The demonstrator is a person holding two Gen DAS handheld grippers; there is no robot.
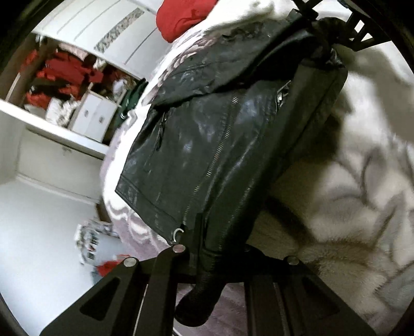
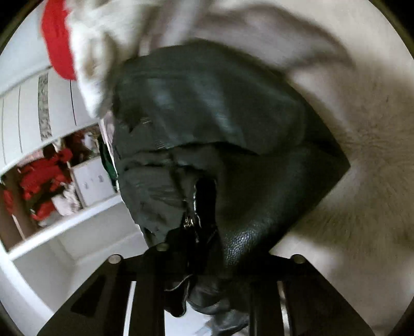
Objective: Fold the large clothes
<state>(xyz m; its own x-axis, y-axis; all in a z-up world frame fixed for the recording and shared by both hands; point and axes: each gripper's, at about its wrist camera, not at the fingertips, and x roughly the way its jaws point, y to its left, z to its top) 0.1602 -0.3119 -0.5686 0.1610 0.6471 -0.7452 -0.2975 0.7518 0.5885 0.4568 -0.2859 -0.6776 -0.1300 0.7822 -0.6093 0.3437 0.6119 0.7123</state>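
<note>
Nearest in the left wrist view, the left tool point(image 1: 220, 254) is clamped on a hem corner of the black leather jacket point(image 1: 207, 144), and a rolled edge of leather bulges out toward the camera between its fingers. From there the jacket stretches away and up, its front zipper point(image 1: 214, 155) running diagonally and a smaller pocket zipper to the left. At the far top right of this view, the right tool point(image 1: 320, 33) pinches the jacket's other end, so the garment hangs taut between the two above the bed point(image 1: 349, 193), which is covered with a fluffy white patterned blanket.

In the right wrist view, the right tool point(image 2: 207, 258) is closed on bunched, pebbled leather, and the jacket point(image 2: 245, 155) billows away from it, blurred.

Farther off, a red garment point(image 1: 181, 18) lies on the bed. To the far left stands a white wardrobe point(image 1: 77, 51) with open shelves holding red and white clothes.
</note>
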